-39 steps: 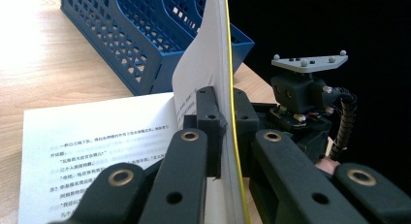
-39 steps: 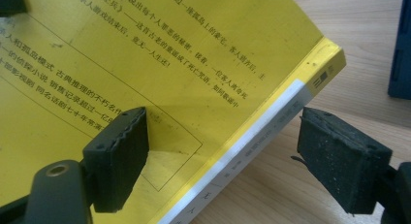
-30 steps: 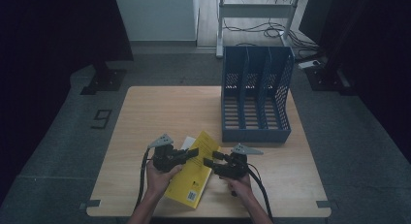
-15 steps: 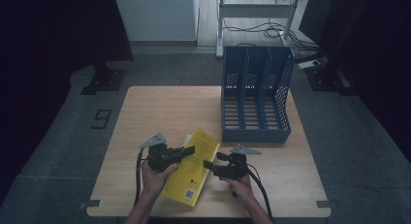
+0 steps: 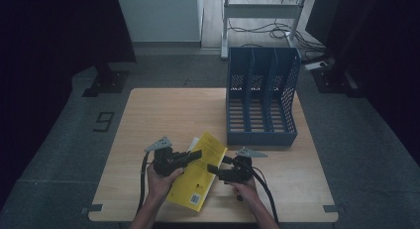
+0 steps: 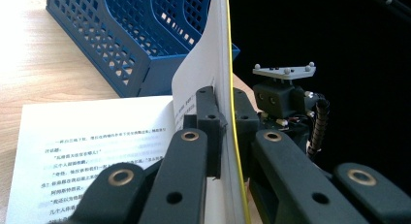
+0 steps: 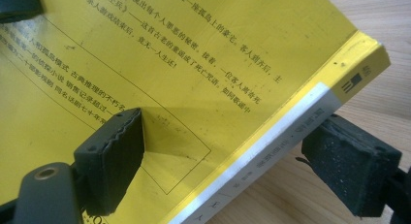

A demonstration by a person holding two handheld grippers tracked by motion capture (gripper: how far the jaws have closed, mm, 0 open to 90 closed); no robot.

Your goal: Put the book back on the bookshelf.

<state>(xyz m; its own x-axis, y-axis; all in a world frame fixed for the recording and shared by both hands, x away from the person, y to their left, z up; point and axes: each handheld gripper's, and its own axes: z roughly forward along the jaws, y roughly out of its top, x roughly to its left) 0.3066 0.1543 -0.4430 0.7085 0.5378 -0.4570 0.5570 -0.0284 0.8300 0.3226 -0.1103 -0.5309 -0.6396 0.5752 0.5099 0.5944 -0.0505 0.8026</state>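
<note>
Rack [image 5: 261, 97] stands behind; left claw [image 5: 194, 155] pinches book [image 5: 197, 177] cover, right claw [image 5: 214, 168] agape.

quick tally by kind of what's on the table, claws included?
Book: 1
File rack: 1
Claws: 2, left claw shut on the book's cover and pages, right claw open around its spine
Total: 4

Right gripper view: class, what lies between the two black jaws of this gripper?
In the right gripper view the spine edge of the yellow book lies between the open jaws of the right gripper, one pad on its cover, the other beside the spine over the wooden table.
</note>
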